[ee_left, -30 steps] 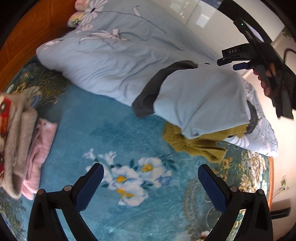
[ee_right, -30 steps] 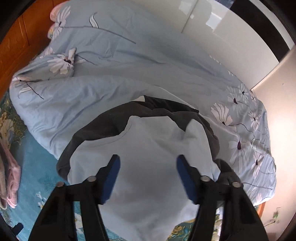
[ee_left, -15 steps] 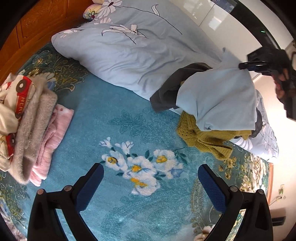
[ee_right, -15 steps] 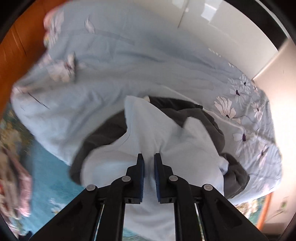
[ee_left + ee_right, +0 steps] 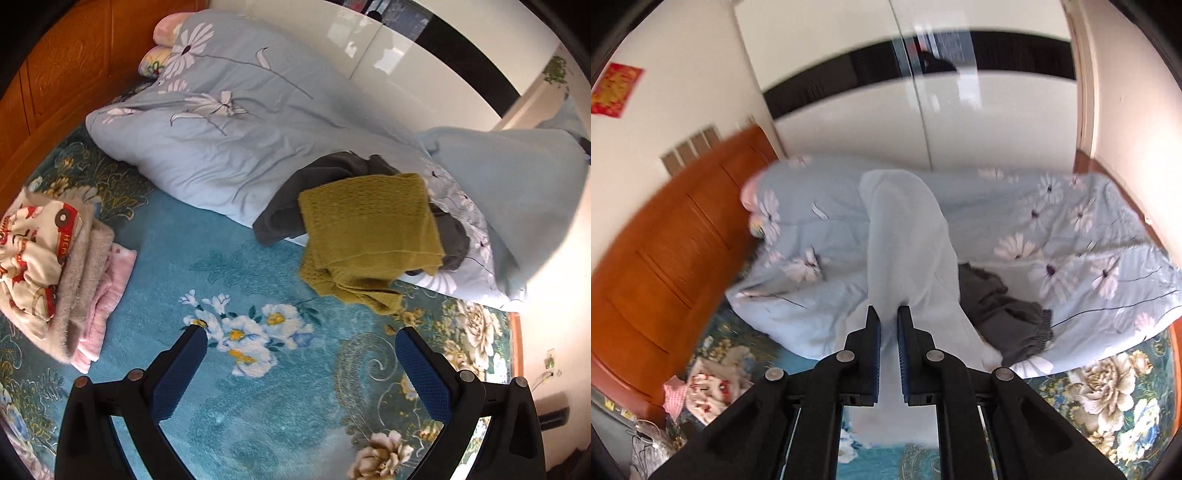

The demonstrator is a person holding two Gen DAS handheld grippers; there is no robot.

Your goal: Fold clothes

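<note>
The right claw (image 5: 888,321) was pinched shut on a light blue shirt (image 5: 908,243), which hung in the middle of the right wrist view, above the quilt (image 5: 1071,236). That view was blurry, so the shirt's shape was hard to tell. The left claw (image 5: 301,350) stood wide open and held nothing, low in its frame over the flowered blanket (image 5: 240,288). A yellow sweater (image 5: 365,225) lay on gray clothes (image 5: 280,218) at the middle right. A stack of folded clothes (image 5: 55,266) sat at the left edge.
</note>
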